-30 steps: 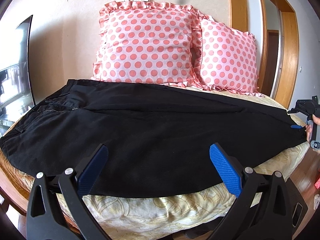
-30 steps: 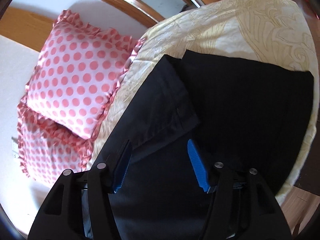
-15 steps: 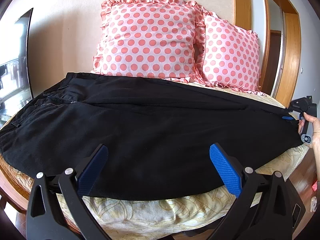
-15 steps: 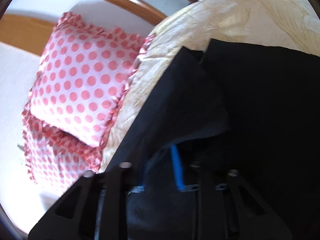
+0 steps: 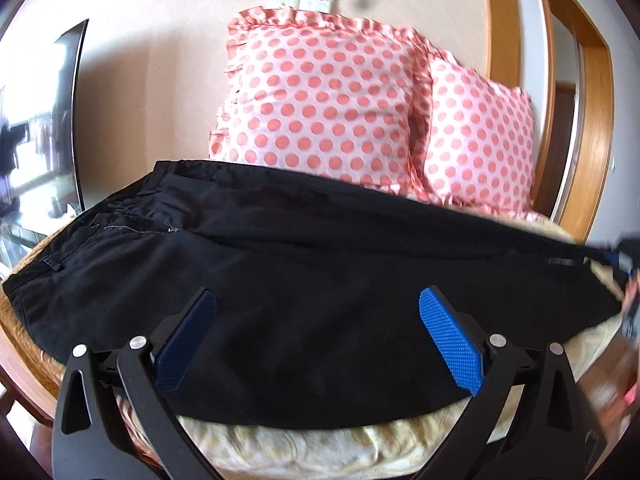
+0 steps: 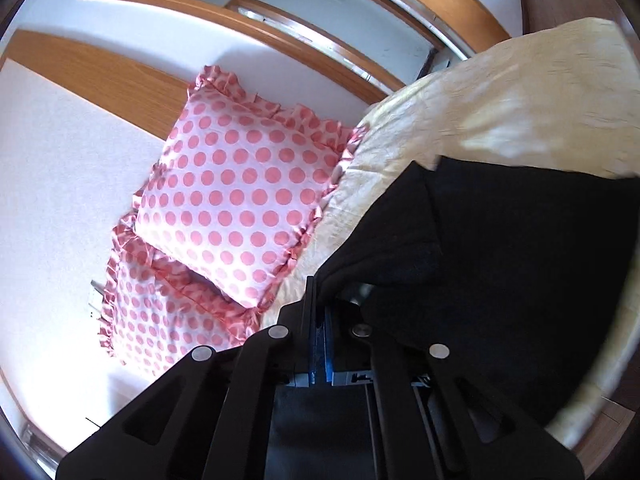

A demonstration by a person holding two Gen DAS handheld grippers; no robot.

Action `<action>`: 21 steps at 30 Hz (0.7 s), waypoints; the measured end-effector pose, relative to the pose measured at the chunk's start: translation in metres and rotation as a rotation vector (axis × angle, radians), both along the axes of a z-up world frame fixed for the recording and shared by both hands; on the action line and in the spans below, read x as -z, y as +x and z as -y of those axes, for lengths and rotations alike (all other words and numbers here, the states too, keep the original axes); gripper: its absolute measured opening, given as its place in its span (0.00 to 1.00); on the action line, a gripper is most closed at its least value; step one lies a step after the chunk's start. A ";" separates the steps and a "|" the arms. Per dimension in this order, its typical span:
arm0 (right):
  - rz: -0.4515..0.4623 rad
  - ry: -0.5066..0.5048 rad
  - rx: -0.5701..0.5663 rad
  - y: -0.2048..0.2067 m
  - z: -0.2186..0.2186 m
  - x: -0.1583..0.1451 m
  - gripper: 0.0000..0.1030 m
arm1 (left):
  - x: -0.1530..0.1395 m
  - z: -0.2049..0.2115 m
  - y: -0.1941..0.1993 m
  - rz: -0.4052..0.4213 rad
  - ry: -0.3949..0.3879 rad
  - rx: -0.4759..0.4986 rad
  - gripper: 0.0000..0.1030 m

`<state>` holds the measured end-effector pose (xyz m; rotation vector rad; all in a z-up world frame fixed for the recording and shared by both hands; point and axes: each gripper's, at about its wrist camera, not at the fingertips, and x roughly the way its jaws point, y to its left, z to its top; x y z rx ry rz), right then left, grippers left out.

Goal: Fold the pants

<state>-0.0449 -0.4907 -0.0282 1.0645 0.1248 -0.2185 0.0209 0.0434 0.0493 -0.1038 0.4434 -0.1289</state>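
- Black pants (image 5: 304, 280) lie spread lengthwise across a cream bedspread (image 5: 304, 444), waistband and zipper toward the left end and the leg cuffs toward the right, laid flat so that one end can be carried over the other.
- The right gripper (image 6: 320, 320) has its blue pads pressed together on a pinch of the hem of a pant leg; the cloth peaks up from the bed at that point, which suggests the cuff is being raised to begin a fold toward the waist.
- In the left wrist view that gripper shows only as a blur at the far right edge, so its tilt cannot be judged there.
- The left gripper (image 5: 316, 344) hangs with its fingers spread wide above the near edge of the pants, pointing across the bed toward two polka-dot pillows (image 5: 320, 92) propped against the wall; it holds nothing, and looks placed to pin or steady the middle of the garment.
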 end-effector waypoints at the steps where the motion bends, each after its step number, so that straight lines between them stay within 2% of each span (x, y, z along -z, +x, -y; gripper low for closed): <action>1: -0.017 -0.005 0.015 -0.008 -0.003 0.006 0.03 | -0.004 -0.006 0.003 0.007 -0.026 0.001 0.98; 4: -0.074 0.016 0.021 -0.011 -0.005 0.025 0.03 | -0.019 -0.025 0.021 0.017 -0.102 -0.018 0.98; 6: -0.087 0.047 0.015 -0.010 -0.003 0.037 0.02 | -0.030 -0.040 0.042 -0.008 -0.133 -0.048 0.98; 7: -0.084 0.027 0.019 -0.011 -0.004 0.036 0.02 | -0.035 -0.046 0.055 -0.027 -0.137 -0.065 0.98; 11: -0.113 -0.031 0.029 -0.005 -0.012 0.030 0.02 | -0.052 -0.071 0.129 -0.169 -0.123 -0.131 0.98; 15: -0.135 -0.063 0.025 -0.005 -0.013 0.032 0.02 | -0.057 -0.085 0.207 -0.268 -0.084 -0.190 0.98; 19: -0.155 -0.089 0.027 -0.004 -0.015 0.031 0.02 | -0.048 -0.099 0.292 -0.407 -0.087 -0.257 0.98; 21: -0.165 -0.099 0.027 -0.003 -0.015 0.030 0.02 | -0.038 -0.106 0.326 -0.466 -0.076 -0.306 0.93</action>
